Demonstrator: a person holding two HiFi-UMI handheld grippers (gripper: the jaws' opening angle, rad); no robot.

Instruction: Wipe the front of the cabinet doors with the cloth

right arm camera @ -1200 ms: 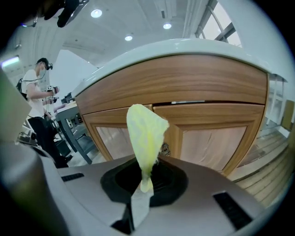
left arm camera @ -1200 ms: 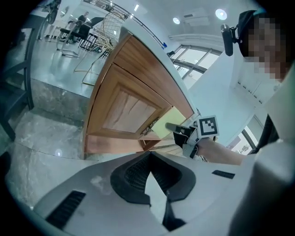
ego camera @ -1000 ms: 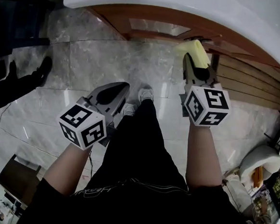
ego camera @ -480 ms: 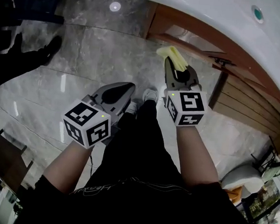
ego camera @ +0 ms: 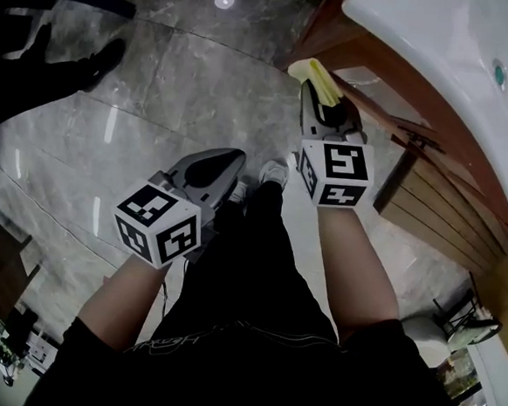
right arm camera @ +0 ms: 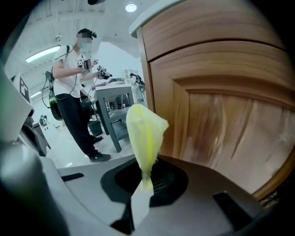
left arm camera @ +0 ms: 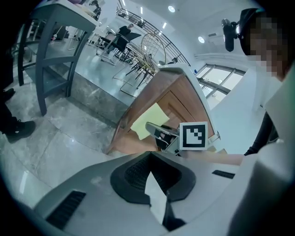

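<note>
- Wood on the cabinet door [right arm camera: 221,115]: warm brown with streaky grain, smooth, with a soft satin sheen.
- Thin yellow fabric on the cloth [right arm camera: 145,133], just beside the cabinet door: matt, soft and creased.
- Smooth matt grey plastic on the right claw [right arm camera: 146,183], near the cabinet door, with a black ribbed lining in its throat.
- The same matt grey plastic and black ribbed lining on the left claw [left arm camera: 154,184], well apart from the cabinet door.
- The white top [ego camera: 441,46] above the cabinet door is smooth and glossy.
- The floor [ego camera: 155,120] below the cabinet door is grey veined stone-look tile, polished and reflecting lights.
</note>
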